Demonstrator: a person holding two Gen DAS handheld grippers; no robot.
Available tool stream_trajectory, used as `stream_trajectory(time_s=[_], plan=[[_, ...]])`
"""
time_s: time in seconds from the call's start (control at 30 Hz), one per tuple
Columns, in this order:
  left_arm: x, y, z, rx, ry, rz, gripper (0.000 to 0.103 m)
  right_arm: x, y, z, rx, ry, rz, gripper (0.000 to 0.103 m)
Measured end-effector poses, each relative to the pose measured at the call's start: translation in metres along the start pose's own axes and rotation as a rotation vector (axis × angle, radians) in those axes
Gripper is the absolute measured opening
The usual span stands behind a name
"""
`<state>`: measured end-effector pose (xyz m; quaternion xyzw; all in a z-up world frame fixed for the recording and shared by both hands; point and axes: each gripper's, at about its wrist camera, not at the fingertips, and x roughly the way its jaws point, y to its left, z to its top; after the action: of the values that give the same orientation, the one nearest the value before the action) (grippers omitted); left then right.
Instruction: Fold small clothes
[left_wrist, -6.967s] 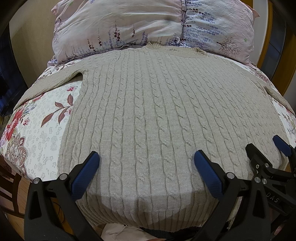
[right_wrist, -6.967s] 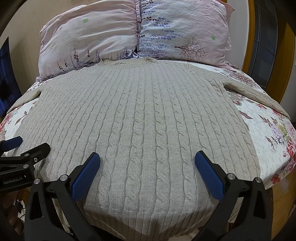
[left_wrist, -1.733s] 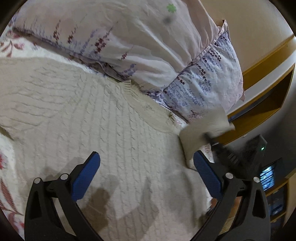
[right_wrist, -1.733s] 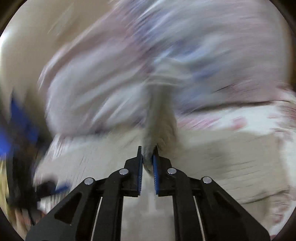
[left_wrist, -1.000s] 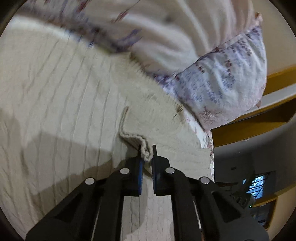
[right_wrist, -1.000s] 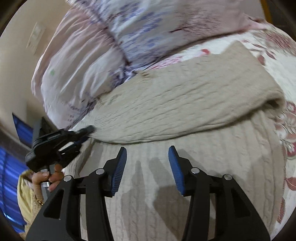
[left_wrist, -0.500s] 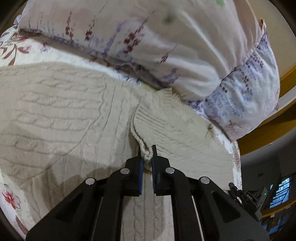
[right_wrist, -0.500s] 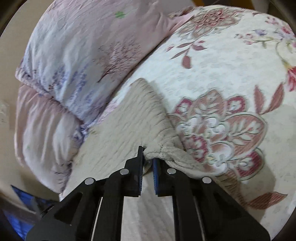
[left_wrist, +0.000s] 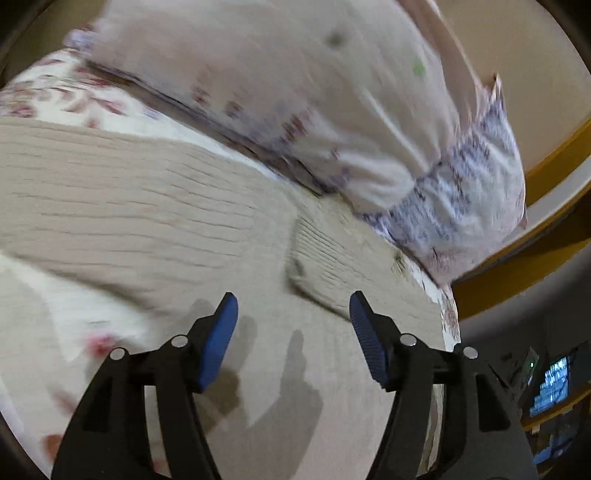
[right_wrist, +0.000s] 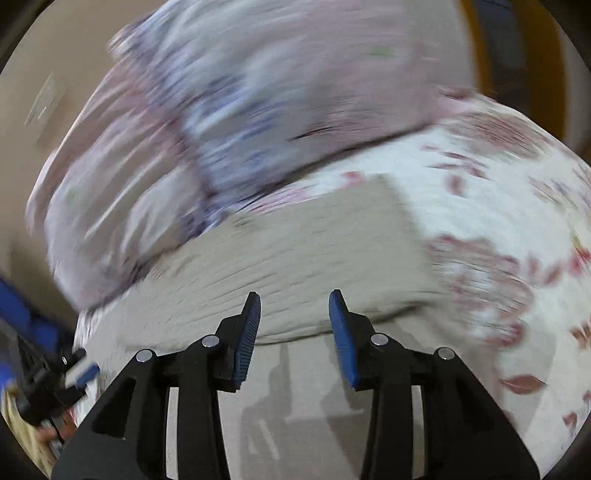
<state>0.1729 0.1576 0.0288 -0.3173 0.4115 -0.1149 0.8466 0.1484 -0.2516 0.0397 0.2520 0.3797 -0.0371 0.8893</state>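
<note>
Left gripper (left_wrist: 293, 314): its two blue pads are standing apart with nothing between them. The jaws have just been opening. It is hanging over the sweater and pointing down at it.

Left pads (left_wrist: 218, 339): they are not touching the knit. Their shadows are falling on the sweater just below them.

Right gripper (right_wrist: 294, 317): its blue pads are standing a little apart, not as wide as the left ones. The jaws have just been opening. Nothing is sitting between them.

Right pads (right_wrist: 248, 332): they are hanging just above the sweater, near the edge of the folded sleeve.

Sweater (left_wrist: 122, 214): it is lying flat on the bed. It is beige with cable knit lines. Its top edge is lying just beside the pillows.

Sleeve (right_wrist: 332, 251): it is lying folded across the body of the sweater. In the left view its ribbed cuff (left_wrist: 325, 266) is resting on the knit, just past the left pads.

Bedspread (right_wrist: 498, 221): it is white with red flowers. It is showing on both sides of the sweater.

Pillows (left_wrist: 295, 103): two of them are sitting at the head of the bed, pale pink with purple flowers. They are blurry in both views.

Other gripper: in the right view the left gripper is showing at the low left edge, too blurry to tell more.
</note>
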Motion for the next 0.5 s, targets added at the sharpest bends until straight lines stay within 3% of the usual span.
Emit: stream_trajectory(time_s=[0.2,0.27,0.33,0.43,0.5], plan=[[-0.069,0.067,0.002,-0.141,-0.148,0.108,0.063,0.051,0.066,-0.003,-0.188,0.120,0.030,0.041],[-0.084,0.091,0.004,-0.214,-0.180,0.143,0.063,0.066,0.077,-0.007,-0.218,0.167,0.028,0.053],[-0.094,0.114,0.005,-0.290,-0.207,0.177,0.062,0.077,0.080,-0.015,-0.216,0.216,0.029,0.055],[-0.101,0.140,0.008,-0.397,-0.229,0.185,0.061,0.067,0.079,-0.022,-0.216,0.195,0.054,0.059],[-0.103,0.156,0.011,-0.479,-0.258,0.149,0.059,0.060,0.074,-0.020,-0.187,0.194,0.078,0.059]])
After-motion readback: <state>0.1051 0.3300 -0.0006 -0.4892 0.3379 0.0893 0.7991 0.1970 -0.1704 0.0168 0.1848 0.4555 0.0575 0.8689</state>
